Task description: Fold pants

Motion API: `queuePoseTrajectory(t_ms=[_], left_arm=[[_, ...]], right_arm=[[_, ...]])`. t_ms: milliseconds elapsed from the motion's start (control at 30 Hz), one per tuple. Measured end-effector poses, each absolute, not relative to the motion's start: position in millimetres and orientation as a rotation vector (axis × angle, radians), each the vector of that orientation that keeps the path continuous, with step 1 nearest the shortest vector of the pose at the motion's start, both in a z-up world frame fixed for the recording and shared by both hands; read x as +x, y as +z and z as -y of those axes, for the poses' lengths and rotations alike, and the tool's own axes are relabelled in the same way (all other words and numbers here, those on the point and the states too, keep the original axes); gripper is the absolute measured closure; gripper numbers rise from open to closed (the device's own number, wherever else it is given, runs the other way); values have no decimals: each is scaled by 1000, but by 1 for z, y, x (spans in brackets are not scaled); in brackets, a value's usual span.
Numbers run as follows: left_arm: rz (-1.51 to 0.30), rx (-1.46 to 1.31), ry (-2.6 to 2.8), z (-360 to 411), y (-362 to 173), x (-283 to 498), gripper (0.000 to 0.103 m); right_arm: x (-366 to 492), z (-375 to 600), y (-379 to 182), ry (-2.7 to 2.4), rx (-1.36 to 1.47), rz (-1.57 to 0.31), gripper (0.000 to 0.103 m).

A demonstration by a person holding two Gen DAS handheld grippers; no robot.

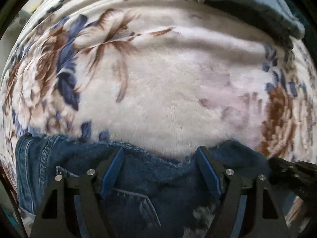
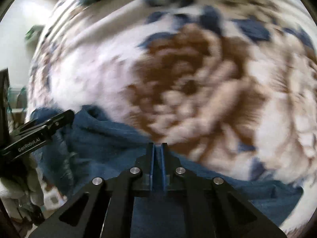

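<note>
Dark blue denim pants point(image 1: 154, 178) lie under my left gripper point(image 1: 160, 154), at the bottom of the left wrist view, with their fleecy top edge between the blue pads. The left jaws stand wide apart over the cloth and hold nothing. My right gripper point(image 2: 158, 147) is shut on the edge of the same pants point(image 2: 103, 138), which hang to the left and right below it. The left gripper point(image 2: 65, 119) shows at the left of the right wrist view, over the denim. The right wrist view is blurred.
A plush cream blanket point(image 1: 168, 91) with brown and blue flowers covers the surface; it also fills the right wrist view point(image 2: 198, 83). A grey-blue cloth point(image 1: 247, 2) lies at the far right edge. A gloved hand point(image 2: 23, 188) holds the left gripper.
</note>
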State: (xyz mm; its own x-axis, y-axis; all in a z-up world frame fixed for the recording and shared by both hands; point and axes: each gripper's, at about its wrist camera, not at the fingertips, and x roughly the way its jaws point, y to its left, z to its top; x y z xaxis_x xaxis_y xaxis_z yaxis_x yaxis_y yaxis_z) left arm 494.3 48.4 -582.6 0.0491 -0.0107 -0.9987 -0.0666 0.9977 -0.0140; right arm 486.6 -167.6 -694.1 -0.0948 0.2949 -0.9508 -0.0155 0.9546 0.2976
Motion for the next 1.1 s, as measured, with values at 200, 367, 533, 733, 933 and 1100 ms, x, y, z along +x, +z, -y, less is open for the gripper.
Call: queuePoseTrajectory(t_ms=[200,367,533,733,933,1100], left_arm=[[-1514,-135,28,-55,-565,498,29],[-1321,-420,112,-129,-495,436,29],[-1255,-676,384,-217,-491,337,18],[-1214,-1048,514,-266,-545,280,18],[-1053,-1317,421,-265,-571,295,20],[-1060,-1250,408,-260,-593,306,19]], right_arm=[[484,194,-679,247,311,-1665,101],[479,194,-643,251,366,-1610,43],[446,177,-625,170,304,-1607,19],[408,147,-634,-10,144,-1659,19],[390,163,-650,-92,194,-1701,19],[391,164,-650,-80,135,-1710,19]])
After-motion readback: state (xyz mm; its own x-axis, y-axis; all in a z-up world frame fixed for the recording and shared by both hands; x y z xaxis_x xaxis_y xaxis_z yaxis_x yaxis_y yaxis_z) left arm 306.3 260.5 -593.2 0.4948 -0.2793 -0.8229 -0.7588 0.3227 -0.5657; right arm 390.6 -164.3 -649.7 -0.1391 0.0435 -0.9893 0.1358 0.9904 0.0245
